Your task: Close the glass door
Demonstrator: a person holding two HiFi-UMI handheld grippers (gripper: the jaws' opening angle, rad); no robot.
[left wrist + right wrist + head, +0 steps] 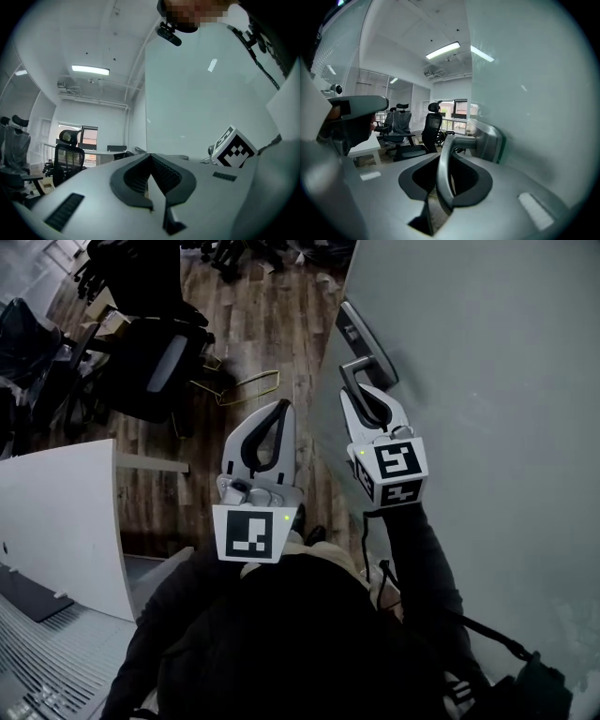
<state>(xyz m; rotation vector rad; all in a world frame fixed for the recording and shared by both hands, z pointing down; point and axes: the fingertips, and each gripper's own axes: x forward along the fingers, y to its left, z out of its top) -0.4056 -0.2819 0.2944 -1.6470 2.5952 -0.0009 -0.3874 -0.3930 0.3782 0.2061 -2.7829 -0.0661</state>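
Note:
The frosted glass door (pixel 487 381) stands at the right, its edge facing me. A metal lever handle (pixel 357 379) juts from a plate (pixel 364 336) on the door. My right gripper (pixel 362 396) is shut on that handle. In the right gripper view the lever (pixel 444 173) runs down between the jaws of the right gripper (pixel 446 161), out from the plate (pixel 488 139). My left gripper (pixel 280 411) hangs beside it to the left, shut and empty, touching nothing. In the left gripper view the left gripper (pixel 151 158) points along the door pane (pixel 197 108).
Black office chairs (pixel 150 362) crowd the wooden floor at the upper left. A white desk (pixel 66 521) stands at the left. A yellow wire frame (pixel 248 390) lies on the floor near the door. More chairs (pixel 431 129) show beyond the handle.

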